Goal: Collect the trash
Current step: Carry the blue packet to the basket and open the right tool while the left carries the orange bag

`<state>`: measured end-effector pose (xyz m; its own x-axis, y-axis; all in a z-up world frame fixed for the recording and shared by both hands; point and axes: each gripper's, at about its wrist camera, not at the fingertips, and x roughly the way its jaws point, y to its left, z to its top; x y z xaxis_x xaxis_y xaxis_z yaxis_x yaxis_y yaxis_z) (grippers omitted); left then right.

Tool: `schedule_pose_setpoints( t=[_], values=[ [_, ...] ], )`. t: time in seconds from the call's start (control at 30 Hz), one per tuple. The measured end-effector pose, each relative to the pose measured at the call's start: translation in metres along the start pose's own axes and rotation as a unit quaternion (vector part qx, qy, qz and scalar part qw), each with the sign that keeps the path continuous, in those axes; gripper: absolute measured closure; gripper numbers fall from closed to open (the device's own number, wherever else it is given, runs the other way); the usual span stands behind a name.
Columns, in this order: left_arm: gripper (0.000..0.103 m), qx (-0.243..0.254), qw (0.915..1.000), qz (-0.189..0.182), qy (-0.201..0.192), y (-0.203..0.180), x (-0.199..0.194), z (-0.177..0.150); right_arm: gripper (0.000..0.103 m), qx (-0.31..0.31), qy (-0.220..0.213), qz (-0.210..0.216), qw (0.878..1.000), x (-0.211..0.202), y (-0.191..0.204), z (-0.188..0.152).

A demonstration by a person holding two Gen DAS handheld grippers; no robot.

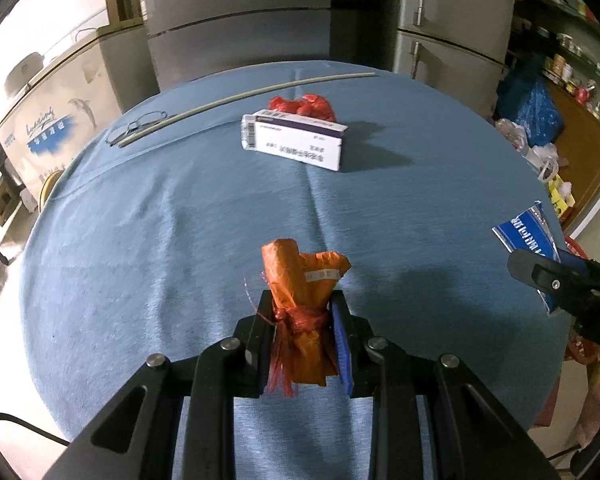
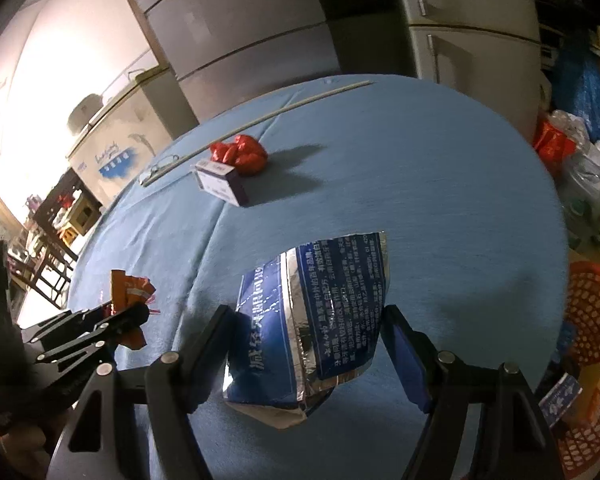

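Note:
My left gripper (image 1: 303, 304) is shut on an orange plastic bag bundle (image 1: 300, 280) tied with red string, held above the blue tablecloth (image 1: 180, 220); the bundle also shows in the right wrist view (image 2: 129, 288). My right gripper (image 2: 308, 316) holds a blue and silver foil packet (image 2: 320, 312) between its fingers; the packet shows at the right in the left wrist view (image 1: 528, 236). A white and purple box (image 1: 296, 140) and a crumpled red wrapper (image 1: 308, 106) lie at the far side of the table.
A thin rod (image 1: 240, 98) and eyeglasses (image 1: 136, 128) lie at the table's far left. An orange plastic basket (image 2: 592, 360) holding some packaging stands beside the table at the right. Refrigerators (image 1: 240, 20) stand behind. Plastic bags (image 2: 580, 152) pile on the floor at the right.

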<state>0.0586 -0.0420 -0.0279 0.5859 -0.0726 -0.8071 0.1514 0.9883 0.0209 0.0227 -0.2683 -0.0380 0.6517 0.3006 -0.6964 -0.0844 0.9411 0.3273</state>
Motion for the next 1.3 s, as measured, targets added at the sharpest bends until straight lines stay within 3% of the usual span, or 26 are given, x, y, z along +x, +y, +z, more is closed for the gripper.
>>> schedule_pose_setpoints(
  t=[0.5,0.77,1.3],
  values=[
    [0.075,0.04,0.9989,-0.023,-0.007,-0.04,-0.006,0.009,0.026,0.042,-0.025,-0.022,0.999,-0.031,-0.032,-0.009],
    [0.075,0.072,0.9962,-0.047,-0.014,-0.073,-0.01,0.013,0.026,0.081,-0.045,-0.053,0.994,-0.059,-0.067,-0.021],
    [0.075,0.162,0.9787,-0.124,-0.027,-0.178,-0.023,0.022,0.026,0.173,-0.08,-0.144,0.971,-0.126,-0.173,-0.054]
  ],
)
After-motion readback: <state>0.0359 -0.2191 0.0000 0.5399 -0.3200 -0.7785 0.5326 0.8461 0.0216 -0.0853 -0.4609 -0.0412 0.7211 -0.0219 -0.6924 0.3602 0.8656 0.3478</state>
